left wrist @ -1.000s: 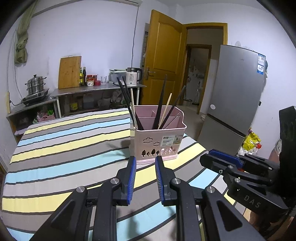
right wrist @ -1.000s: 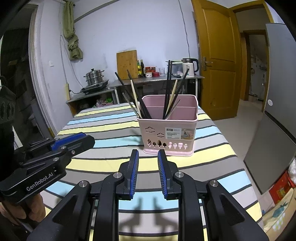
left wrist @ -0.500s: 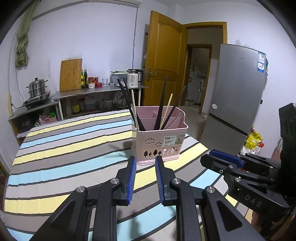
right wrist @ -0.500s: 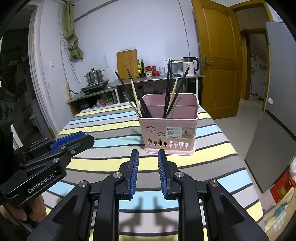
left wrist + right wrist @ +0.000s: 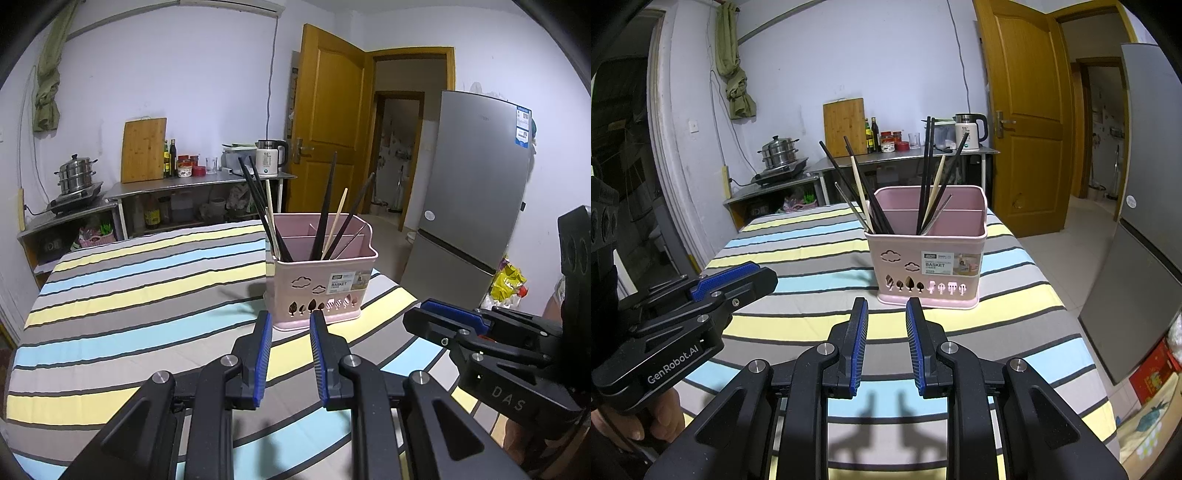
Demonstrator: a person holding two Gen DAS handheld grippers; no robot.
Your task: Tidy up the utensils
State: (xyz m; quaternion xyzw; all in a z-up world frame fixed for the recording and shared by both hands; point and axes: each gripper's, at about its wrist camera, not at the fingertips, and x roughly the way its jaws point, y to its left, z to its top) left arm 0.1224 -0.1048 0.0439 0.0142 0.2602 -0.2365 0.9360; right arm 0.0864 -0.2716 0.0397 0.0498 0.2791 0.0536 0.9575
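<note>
Basket (image 5: 929,254) stands centre frame on striped table (image 5: 798,254), directly ahead of both grippers, apart from both.

Right gripper (image 5: 886,314) and left gripper (image 5: 291,325): jaws parted, empty; neither clearly nearer.

Chopsticks (image 5: 929,173): long axes near upright, leaning outward in two bunches.

Count: one basket, two bunches, roughly ten sticks; exact number unclear.

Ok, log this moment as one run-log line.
left gripper: open, empty | right gripper: open, empty | pink basket: upright on striped table | chopsticks: standing in basket
</note>
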